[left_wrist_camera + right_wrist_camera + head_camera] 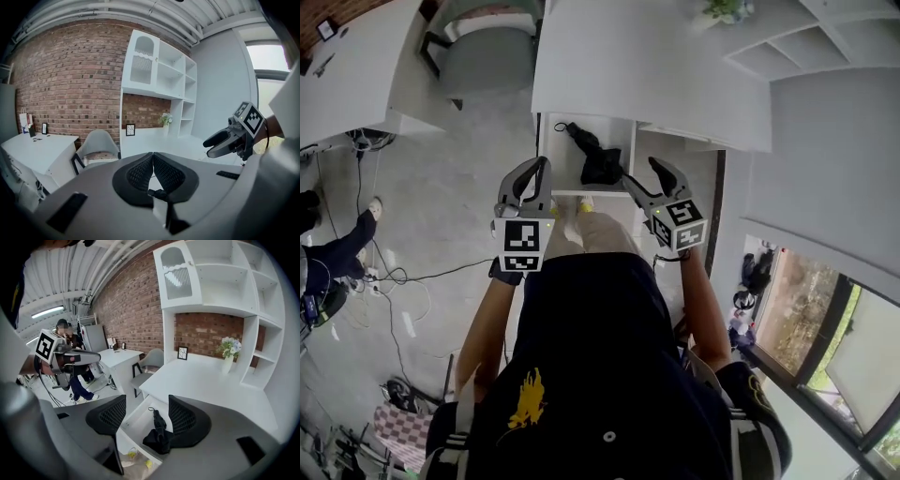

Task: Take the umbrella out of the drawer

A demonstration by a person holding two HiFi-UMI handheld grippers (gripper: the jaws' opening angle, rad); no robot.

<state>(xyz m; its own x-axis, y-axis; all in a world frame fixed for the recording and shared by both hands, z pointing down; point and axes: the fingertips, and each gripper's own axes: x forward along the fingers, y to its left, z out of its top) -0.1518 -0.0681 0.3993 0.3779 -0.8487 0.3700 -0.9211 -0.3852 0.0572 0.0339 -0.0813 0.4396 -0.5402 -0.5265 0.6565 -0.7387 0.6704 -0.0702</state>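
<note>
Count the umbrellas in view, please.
1. A black folded umbrella lies in the open drawer pulled out from under the white desk. The drawer's rear is hidden beneath the desk, so another could be tucked there.

L tool [153, 154] jaws together, nothing btwn; R tool [217, 143] jaws apart at rt.

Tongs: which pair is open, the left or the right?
The right tongs: their pads stand apart, and the black umbrella in the drawer shows through the gap. The left tongs are shut, pads touching.
</note>
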